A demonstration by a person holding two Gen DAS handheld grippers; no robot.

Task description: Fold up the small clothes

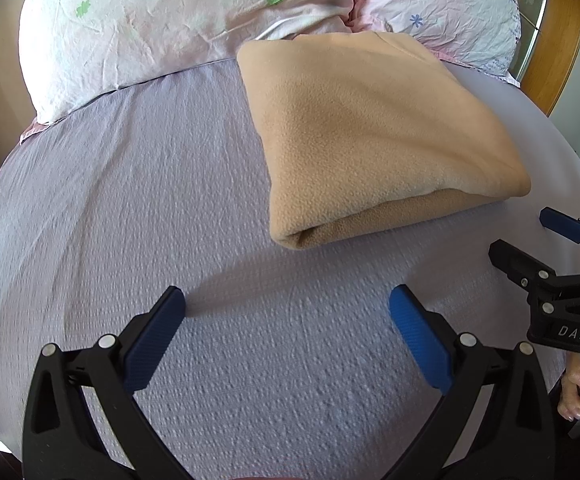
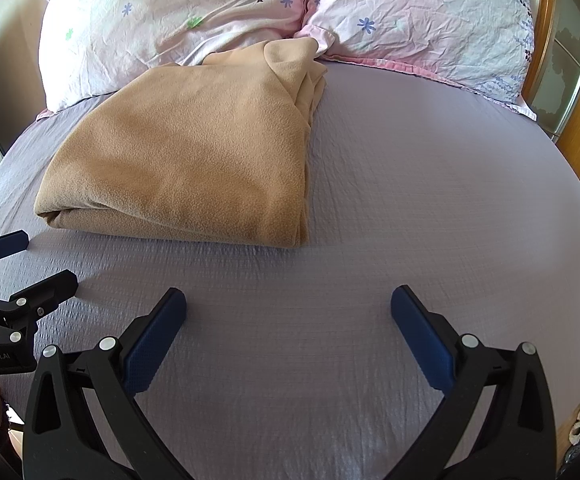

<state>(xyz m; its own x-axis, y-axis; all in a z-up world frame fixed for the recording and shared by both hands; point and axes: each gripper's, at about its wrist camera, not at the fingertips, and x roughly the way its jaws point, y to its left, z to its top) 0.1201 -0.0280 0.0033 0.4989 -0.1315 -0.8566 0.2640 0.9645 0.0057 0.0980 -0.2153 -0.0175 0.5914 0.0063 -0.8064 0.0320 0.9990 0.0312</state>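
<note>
Folded tan fleece garment (image 1: 373,136) lies flat on the pale lilac textured bedsheet (image 1: 130,200), ahead of both tongs and touched by neither. From the left gripper (image 1: 288,300) it sits ahead and to the right, its rolled fold edge nearest the blue-padded fingers (image 1: 417,336); from the right gripper (image 2: 288,300) the same garment (image 2: 194,148) sits ahead and to the left, with layered edges stacked along its right side. Both tongs are spread wide with nothing between their fingers, hovering over bare sheet (image 2: 429,184). The right gripper shows at the right edge of the left wrist view (image 1: 529,240), also spread, with the person's hand (image 1: 577,392) on its handle below; the left gripper shows at the left edge of the right wrist view (image 2: 30,260). Beyond the garment, 2 crumpled pink pillows with flower and tree prints (image 2: 210,12) lie across the far end of the bed, the garment's far edge touching them. A wooden headboard frame (image 2: 549,40) stands to the right of the pillows.
</note>
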